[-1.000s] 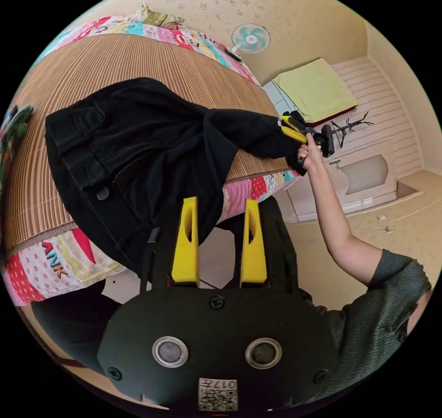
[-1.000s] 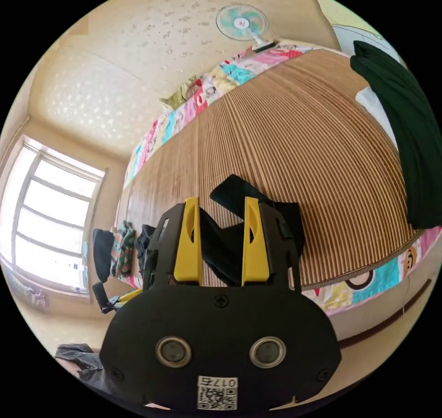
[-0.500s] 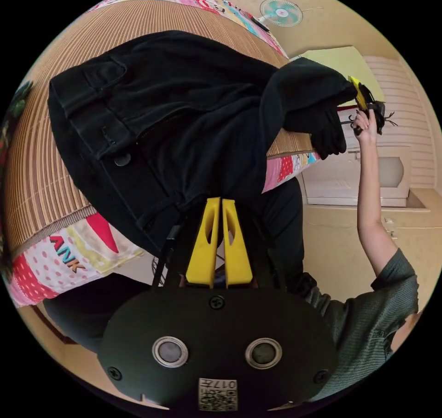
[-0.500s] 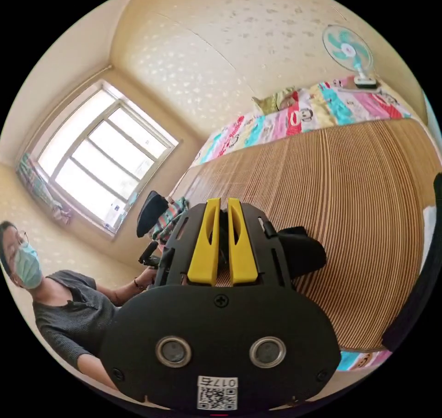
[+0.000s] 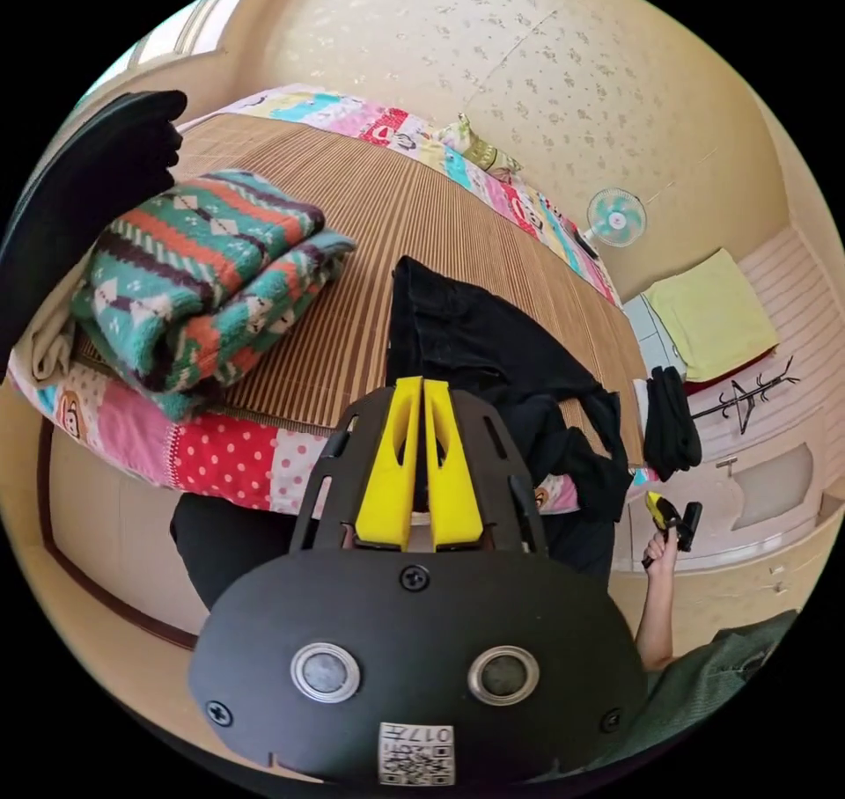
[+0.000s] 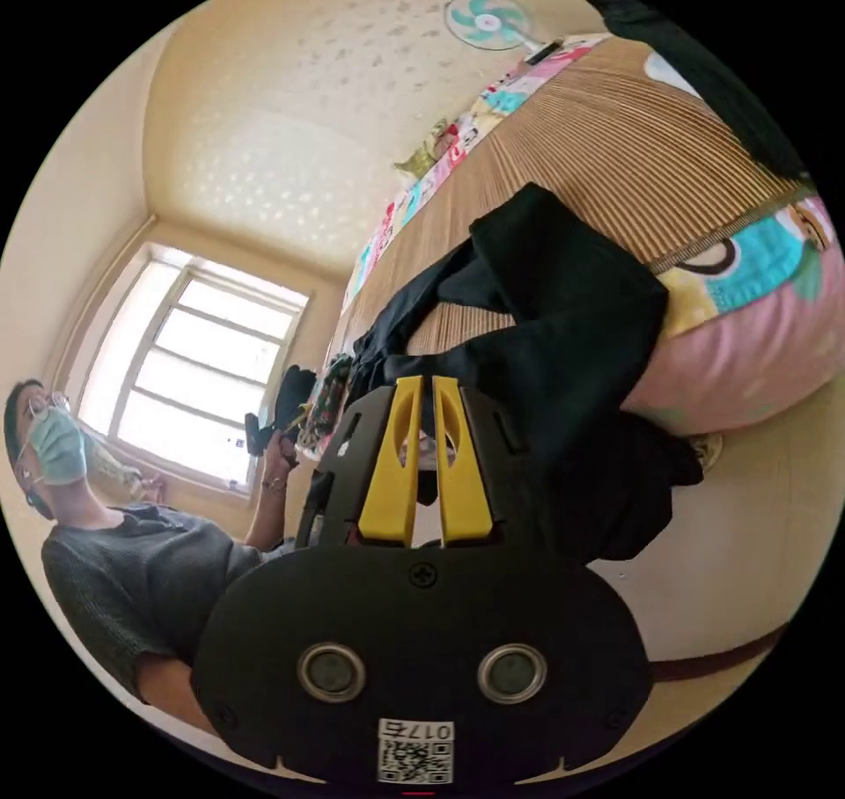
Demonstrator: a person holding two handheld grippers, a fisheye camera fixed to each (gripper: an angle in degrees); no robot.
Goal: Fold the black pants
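Note:
The black pants (image 5: 480,341) lie stretched along the striped bamboo mat (image 5: 352,209) of the bed. One leg spills over the bed's near edge (image 5: 603,473). My left gripper (image 5: 421,384) is shut at the waist corner nearest me. In the left gripper view a hand holds my right gripper (image 5: 660,510) low, beside the hanging leg. In the right gripper view my right gripper (image 6: 421,383) is shut, with a band of the black pants (image 6: 554,306) running across its tips and more cloth drooping to its right.
A folded patterned knit (image 5: 202,262) and a dark garment (image 5: 79,192) sit on the bed's left end. Folded black clothes (image 5: 671,421) lie at the far end. A fan (image 5: 616,216) and a coat stand (image 5: 744,399) stand by the wall. The person (image 6: 123,570) is beside a window (image 6: 194,368).
Both jaws closed on the pants. The pants, held up half a second ago, now lie along the mat with a leg over the edge. The right gripper dropped below the bed edge.

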